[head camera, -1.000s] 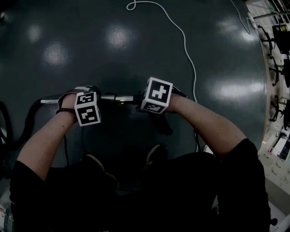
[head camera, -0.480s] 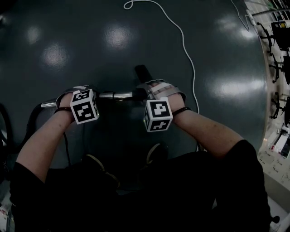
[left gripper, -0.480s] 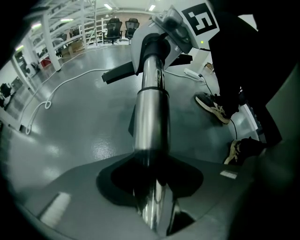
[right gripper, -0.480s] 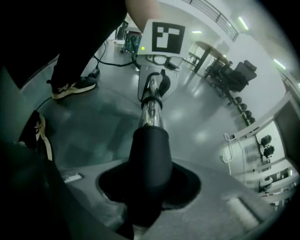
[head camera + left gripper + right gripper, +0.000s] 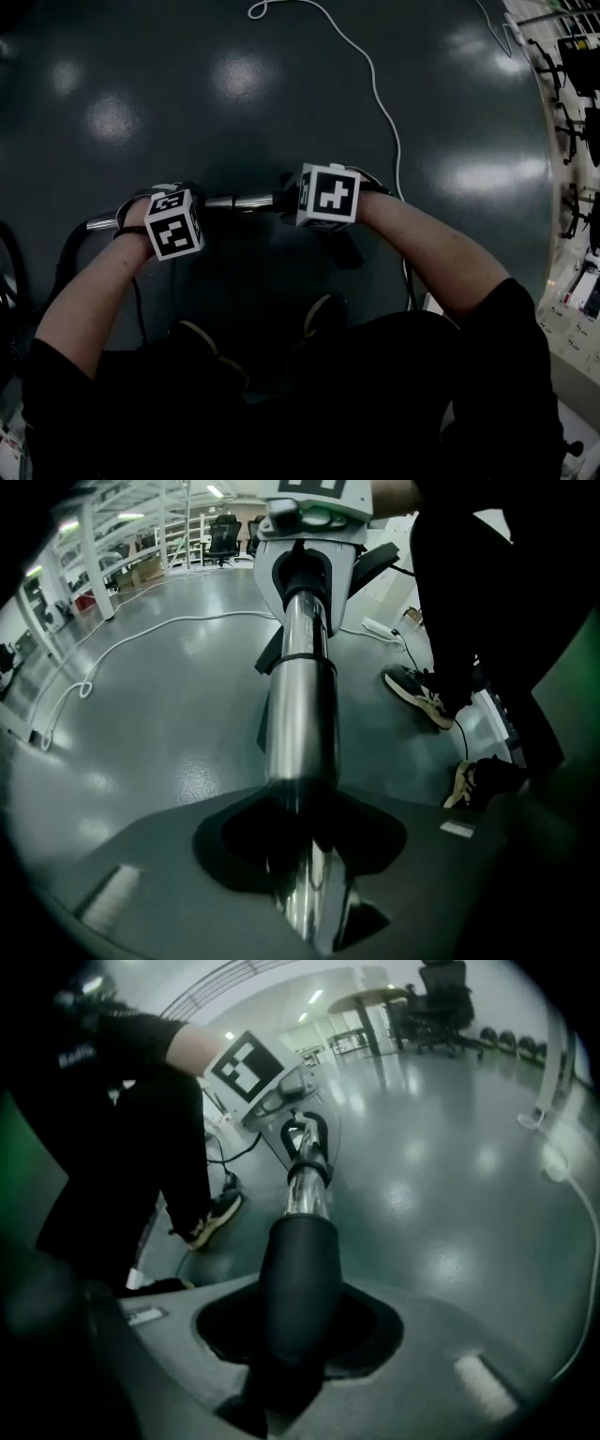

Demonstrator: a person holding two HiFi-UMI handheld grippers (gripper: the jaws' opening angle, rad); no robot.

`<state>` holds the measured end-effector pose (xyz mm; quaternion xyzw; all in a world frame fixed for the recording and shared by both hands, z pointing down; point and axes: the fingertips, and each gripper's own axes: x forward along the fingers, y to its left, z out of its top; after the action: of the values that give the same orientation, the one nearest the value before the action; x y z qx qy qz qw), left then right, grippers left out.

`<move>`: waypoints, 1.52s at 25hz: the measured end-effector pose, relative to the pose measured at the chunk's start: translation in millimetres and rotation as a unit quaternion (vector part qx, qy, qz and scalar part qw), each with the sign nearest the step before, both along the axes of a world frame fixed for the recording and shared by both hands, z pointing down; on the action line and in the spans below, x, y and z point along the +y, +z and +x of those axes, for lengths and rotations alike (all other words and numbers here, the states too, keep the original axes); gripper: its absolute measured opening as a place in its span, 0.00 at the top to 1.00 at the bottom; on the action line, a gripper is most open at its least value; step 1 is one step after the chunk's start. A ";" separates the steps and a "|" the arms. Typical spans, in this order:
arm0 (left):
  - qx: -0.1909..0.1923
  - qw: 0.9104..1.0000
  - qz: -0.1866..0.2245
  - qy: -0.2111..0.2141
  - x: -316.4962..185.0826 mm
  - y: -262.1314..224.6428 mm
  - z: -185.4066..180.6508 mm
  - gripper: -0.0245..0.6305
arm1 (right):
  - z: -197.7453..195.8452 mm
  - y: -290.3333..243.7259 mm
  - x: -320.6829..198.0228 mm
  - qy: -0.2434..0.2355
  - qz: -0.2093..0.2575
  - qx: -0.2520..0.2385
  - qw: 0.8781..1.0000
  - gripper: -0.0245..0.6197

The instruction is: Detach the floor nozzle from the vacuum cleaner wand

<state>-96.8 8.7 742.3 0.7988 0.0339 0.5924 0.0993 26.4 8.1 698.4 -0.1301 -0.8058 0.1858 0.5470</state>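
A chrome wand (image 5: 239,201) lies level above the floor between my two grippers. My left gripper (image 5: 155,204) is shut on the wand's left part; in the left gripper view the chrome tube (image 5: 302,705) runs out of the jaws (image 5: 314,855) toward the other gripper. My right gripper (image 5: 323,202) is shut on the black neck of the floor nozzle (image 5: 300,1269) at the wand's right end (image 5: 305,1194). A black part of the nozzle (image 5: 339,248) sticks out below the right hand. The rest of the nozzle is hidden.
A white cable (image 5: 380,84) snakes over the dark glossy floor beyond the hands. A black hose (image 5: 66,253) curves off at the left. The person's shoes (image 5: 323,314) stand just below the wand. Shelving and office chairs (image 5: 572,103) line the right edge.
The right hand rolled toward the person and back again. The nozzle's black part stuck out above the wand half a second ago and now shows below it. The left gripper kept still.
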 end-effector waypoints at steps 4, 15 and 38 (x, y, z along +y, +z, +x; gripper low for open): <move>0.007 1.000 0.006 0.006 0.3 -2.1 5.6 0.73 | 4.6 -7.1 8.3 0.046 -0.116 0.012 0.992 0.77; 0.004 1.000 0.005 0.002 -0.5 2.8 5.1 0.73 | 5.9 7.7 -12.2 -0.045 0.182 -0.015 0.982 0.78; 0.014 1.000 0.010 0.017 3.6 2.0 16.4 0.73 | 18.8 -1.2 11.9 0.042 -0.027 0.008 0.999 0.78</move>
<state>-80.5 12.3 744.4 0.8070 0.0428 0.5834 0.0805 45.1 20.1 697.1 -0.1098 -0.8006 0.2314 0.5417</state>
